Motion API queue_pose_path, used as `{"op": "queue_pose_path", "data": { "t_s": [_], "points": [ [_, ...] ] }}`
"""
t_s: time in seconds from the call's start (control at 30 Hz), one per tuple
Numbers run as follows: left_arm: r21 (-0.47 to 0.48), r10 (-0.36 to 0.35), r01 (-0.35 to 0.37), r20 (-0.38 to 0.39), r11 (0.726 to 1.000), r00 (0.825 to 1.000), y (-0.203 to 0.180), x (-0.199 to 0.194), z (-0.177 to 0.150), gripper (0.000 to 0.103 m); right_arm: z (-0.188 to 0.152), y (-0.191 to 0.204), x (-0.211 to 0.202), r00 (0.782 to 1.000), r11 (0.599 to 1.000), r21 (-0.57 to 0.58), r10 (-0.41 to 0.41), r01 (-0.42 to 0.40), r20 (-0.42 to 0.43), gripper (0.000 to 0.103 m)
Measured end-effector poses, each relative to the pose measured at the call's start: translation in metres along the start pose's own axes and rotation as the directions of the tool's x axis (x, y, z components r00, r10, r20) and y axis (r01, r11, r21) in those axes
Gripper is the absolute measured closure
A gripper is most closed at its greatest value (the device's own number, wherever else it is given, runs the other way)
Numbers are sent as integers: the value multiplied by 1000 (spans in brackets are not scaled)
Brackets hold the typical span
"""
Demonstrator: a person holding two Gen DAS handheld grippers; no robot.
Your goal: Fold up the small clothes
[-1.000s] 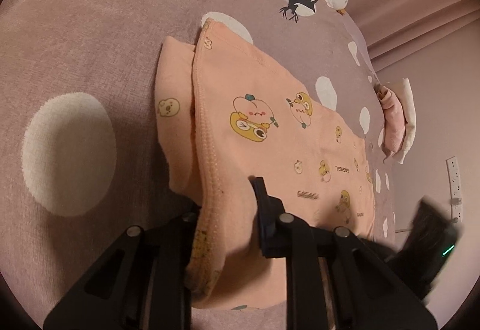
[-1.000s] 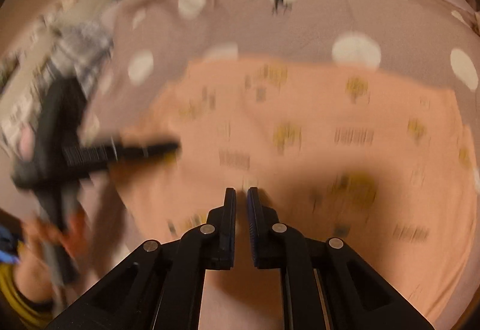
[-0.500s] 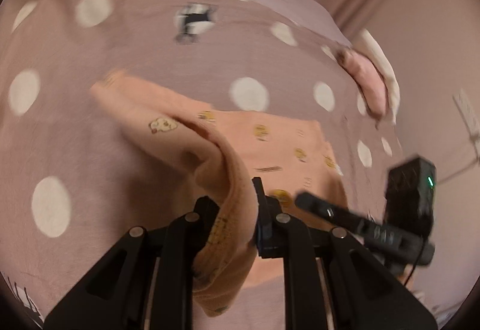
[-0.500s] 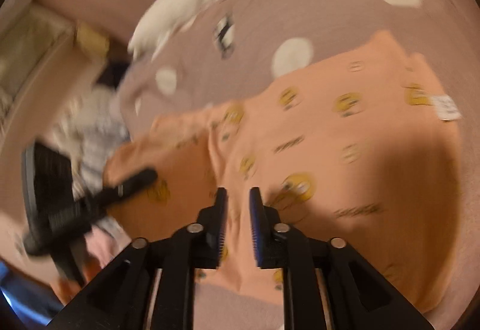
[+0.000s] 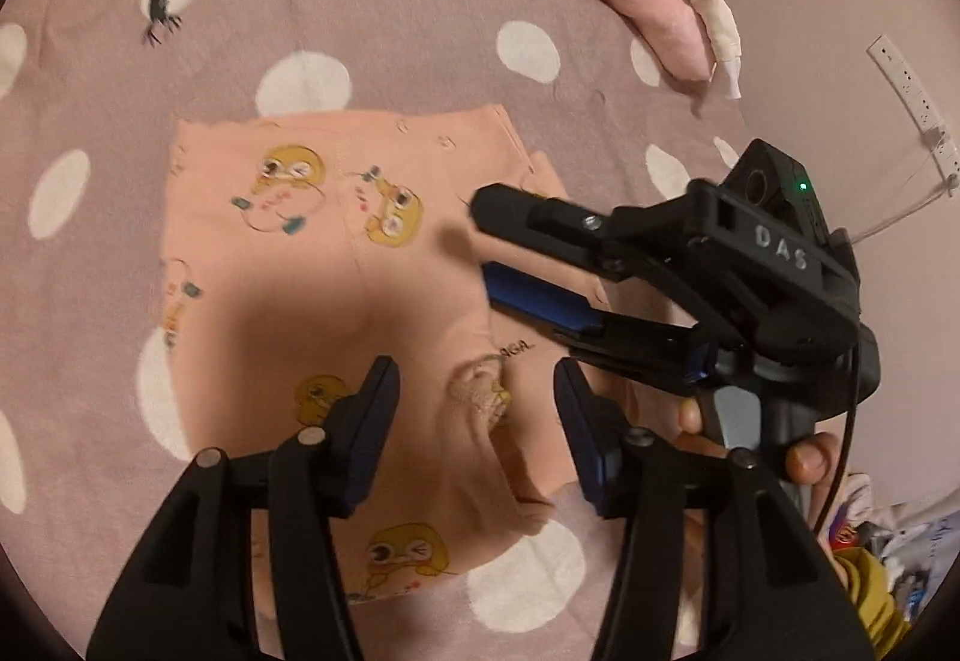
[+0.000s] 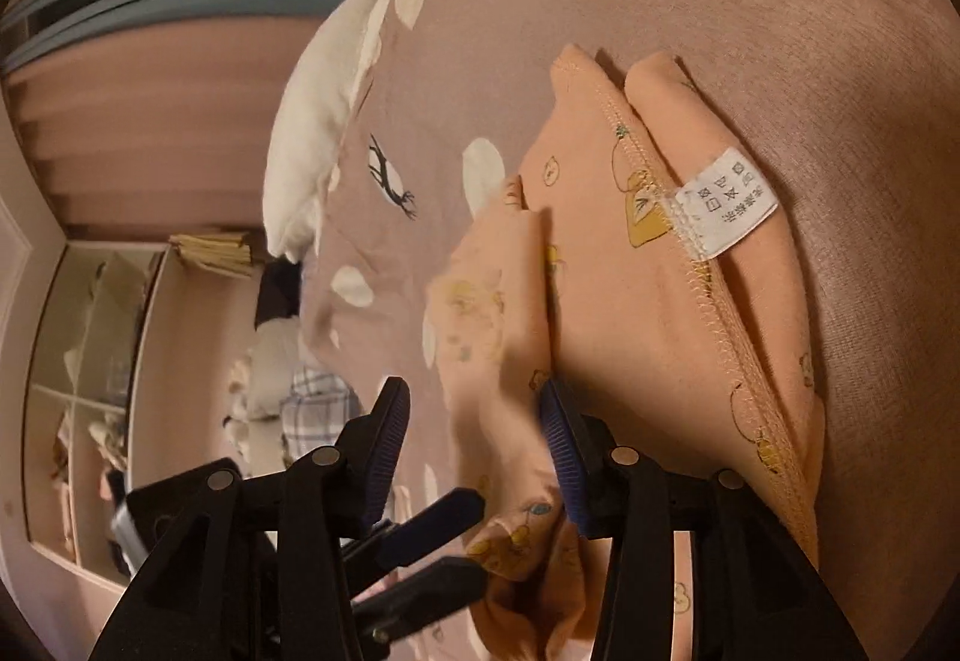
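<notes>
Peach clothing (image 5: 372, 295) printed with yellow cartoon ducks lies folded on the dotted mauve bedspread (image 5: 420, 30), filling the middle of the left wrist view. At about nine o'clock its left edge sits flat and square; toward six o'clock a loose ridge of fabric (image 5: 480, 397) bunches up between the fingers of the left gripper (image 5: 477, 391), whose jaws have just been opening and now stand apart, with the ridge between them but neither pad pressing on it. At three o'clock the right gripper (image 5: 486, 247) reaches in over the garment's right edge, held by a hand (image 5: 798, 457); its jaws have likewise just been opening and stand apart, nothing pinched. In the right wrist view a fold of the same garment hangs blurred just by the right-hand pad (image 6: 564, 457), and whether it touches I cannot tell; a white care label (image 6: 723, 202) shows at two o'clock. Beyond, at twelve to one o'clock, folded pink and cream pieces (image 5: 660, 0) rest near the bed's edge. The fold looks just released. The risk, as I judge it, is that the raised ridge springs back or catches on a pad as the grippers draw away, dragging the top layer askew and spoiling the fold.
</notes>
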State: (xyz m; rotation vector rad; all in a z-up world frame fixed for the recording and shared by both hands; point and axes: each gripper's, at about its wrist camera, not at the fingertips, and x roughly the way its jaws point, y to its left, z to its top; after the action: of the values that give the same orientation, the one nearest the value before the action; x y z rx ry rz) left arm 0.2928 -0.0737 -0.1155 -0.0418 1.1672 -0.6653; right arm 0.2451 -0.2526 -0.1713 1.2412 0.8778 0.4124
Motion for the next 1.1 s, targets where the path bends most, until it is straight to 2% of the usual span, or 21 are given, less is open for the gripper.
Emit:
{"op": "queue_pose_path", "data": {
  "t_s": [0.03, 0.17, 0.23, 0.3, 0.4, 0.47, 0.53, 0.6, 0.63, 0.73, 0.87, 0.97, 1.1],
  "points": [
    [-11, -1, 1, 9, 1000, 1000, 4, -4, -2, 50, -1, 1, -1, 1000, 1000, -2, -14, 14, 3, 50],
    [-65, 6, -3, 52, 998, 999, 26, -25, -18, 48, -1, 10, 10, 987, 985, -66, -159, 157, -20, 50],
    [-107, 18, -11, 65, 994, 998, 44, -34, -31, 45, -5, 19, 17, 966, 959, -125, -259, 254, -26, 51],
    [-156, 17, -6, 67, 988, 998, 62, -40, -41, 45, -6, 25, 27, 952, 939, -177, -305, 296, -30, 51],
    [-214, 25, -9, 72, 977, 997, 84, -47, -56, 45, -6, 29, 43, 944, 927, -223, -324, 302, -66, 51],
    [-250, 17, 3, 76, 968, 997, 97, -49, -60, 45, -7, 30, 49, 941, 915, -259, -335, 310, -56, 51],
    [-289, 7, 16, 81, 957, 997, 109, -51, -66, 45, -5, 32, 51, 940, 905, -282, -340, 317, -33, 60],
    [-317, 2, 24, 83, 948, 997, 118, -53, -71, 45, -1, 35, 58, 935, 890, -314, -354, 331, -18, 87],
    [-327, 0, 27, 83, 945, 997, 121, -53, -72, 45, -2, 36, 58, 934, 884, -327, -358, 333, -16, 92],
    [-333, -1, 28, 82, 942, 997, 123, -54, -74, 45, -5, 53, 58, 930, 851, -398, -366, 343, 20, 94],
    [-321, -3, 29, 82, 947, 997, 119, -52, -71, 45, 3, 77, 28, 931, 819, -448, -347, 359, 113, 94],
    [-308, -10, 35, 82, 951, 997, 114, -48, -68, 45, 12, 75, 8, 908, 788, -455, -387, 415, 159, 94],
    [-306, -25, 46, 72, 951, 997, 106, -38, -61, 45, 23, 45, 6, 873, 777, -406, -467, 482, 141, 94]
  ]
}}
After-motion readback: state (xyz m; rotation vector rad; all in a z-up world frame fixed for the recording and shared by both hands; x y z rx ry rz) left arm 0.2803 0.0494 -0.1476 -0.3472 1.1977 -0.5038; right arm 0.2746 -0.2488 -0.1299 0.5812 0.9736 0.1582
